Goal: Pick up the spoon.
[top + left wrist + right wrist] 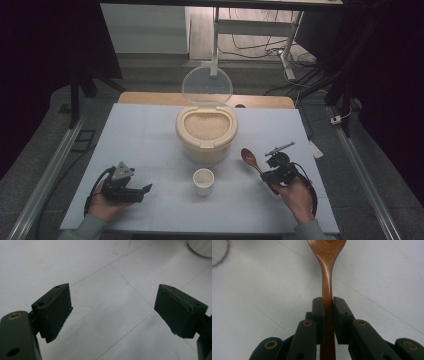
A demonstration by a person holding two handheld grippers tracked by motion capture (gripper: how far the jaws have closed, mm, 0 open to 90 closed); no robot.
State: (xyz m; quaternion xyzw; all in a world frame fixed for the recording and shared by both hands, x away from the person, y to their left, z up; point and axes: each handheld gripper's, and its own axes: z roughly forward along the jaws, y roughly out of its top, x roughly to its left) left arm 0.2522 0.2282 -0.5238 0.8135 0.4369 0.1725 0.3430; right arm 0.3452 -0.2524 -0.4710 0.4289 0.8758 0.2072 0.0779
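A wooden spoon (250, 159) is held at its handle by my right gripper (270, 176), with the bowl of the spoon pointing toward the rice bin. In the right gripper view the spoon (327, 267) runs straight up between the two jaws of the right gripper (328, 302), which press on its handle. A cream rice bin (206, 129) stands at the table's middle with its clear lid (206, 86) raised. A small white cup (203, 180) sits in front of it. My left gripper (145, 190) rests at the front left, open; the left gripper (113, 305) holds nothing over the bare table.
The white table (150, 130) has a wooden strip along its far edge. Metal rails run along the floor on both sides. A desk frame and cables stand behind the table.
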